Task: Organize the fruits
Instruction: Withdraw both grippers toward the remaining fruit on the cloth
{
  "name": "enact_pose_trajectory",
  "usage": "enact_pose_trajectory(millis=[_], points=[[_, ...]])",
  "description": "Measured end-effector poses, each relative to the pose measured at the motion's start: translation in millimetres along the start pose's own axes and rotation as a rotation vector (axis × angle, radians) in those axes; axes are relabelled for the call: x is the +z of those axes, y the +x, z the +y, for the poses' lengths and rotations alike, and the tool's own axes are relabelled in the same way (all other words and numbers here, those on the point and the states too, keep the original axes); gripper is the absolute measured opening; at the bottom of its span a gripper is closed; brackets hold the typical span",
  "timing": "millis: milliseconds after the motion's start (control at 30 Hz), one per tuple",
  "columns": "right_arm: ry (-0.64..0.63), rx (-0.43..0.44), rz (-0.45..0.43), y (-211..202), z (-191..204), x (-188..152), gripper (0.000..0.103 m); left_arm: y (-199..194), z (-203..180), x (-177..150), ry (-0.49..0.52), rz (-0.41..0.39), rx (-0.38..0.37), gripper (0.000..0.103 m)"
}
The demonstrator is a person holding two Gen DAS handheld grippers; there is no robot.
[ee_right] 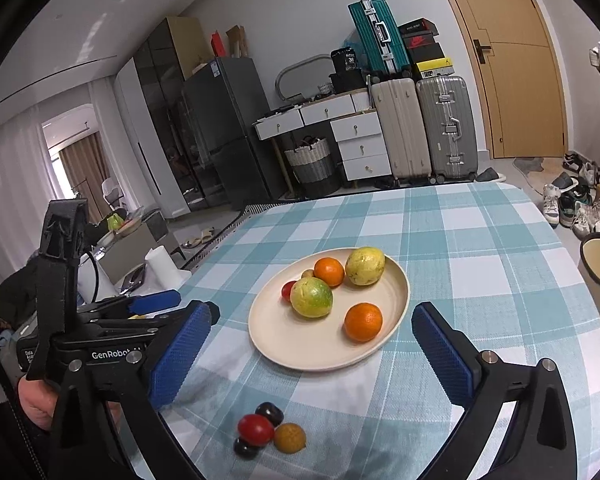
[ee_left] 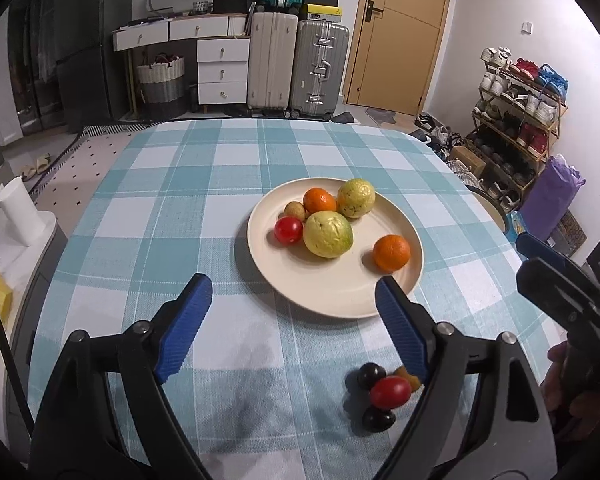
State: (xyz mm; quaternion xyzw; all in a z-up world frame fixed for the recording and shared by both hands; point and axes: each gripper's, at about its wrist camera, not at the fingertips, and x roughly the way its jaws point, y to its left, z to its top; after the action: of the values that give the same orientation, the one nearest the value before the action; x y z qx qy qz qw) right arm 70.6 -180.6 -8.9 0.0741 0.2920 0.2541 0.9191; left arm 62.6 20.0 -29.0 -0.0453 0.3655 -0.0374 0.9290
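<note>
Both tools agape, small fruits (ee_right: 266, 430) near plate (ee_right: 300, 350)

Even indoor light, soft shadows, sharp, fisheye-warped dark corners

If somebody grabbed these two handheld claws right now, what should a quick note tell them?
Left gripper: open, empty, above the checked tablecloth.
Right gripper: open, empty, facing the plate.
Done: the round cream plate holds two yellow-green guavas, two oranges, a red cherry tomato and a small tan fruit.
Left: four small fruits lie clustered on the cloth at the near edge: a red tomato, two dark grapes and a small orange-brown fruit. They probably go on the plate next.
</note>
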Motion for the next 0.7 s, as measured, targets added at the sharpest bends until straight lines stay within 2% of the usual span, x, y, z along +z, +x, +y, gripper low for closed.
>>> enact_pose_trajectory(millis=[133, 267, 400, 700], points=[[-0.008, -0.004, 0.005, -5, 2, -5, 0.103, -4, -3, -10, 0.004, 0.003, 0.009, 0.087], [-0.015, -0.008, 0.016, -8, 3, -12, 0.103, -6, -4, -18, 0.001, -0.003, 0.02, 0.101], [-0.015, -0.011, 0.016, -11, 4, -17, 0.103, -10, -3, -26, 0.002, -0.01, 0.019, 0.102], [-0.009, -0.015, 0.05, -14, 2, -34, 0.103, 2, -4, -53, 0.0, 0.075, 0.0, 0.102]])
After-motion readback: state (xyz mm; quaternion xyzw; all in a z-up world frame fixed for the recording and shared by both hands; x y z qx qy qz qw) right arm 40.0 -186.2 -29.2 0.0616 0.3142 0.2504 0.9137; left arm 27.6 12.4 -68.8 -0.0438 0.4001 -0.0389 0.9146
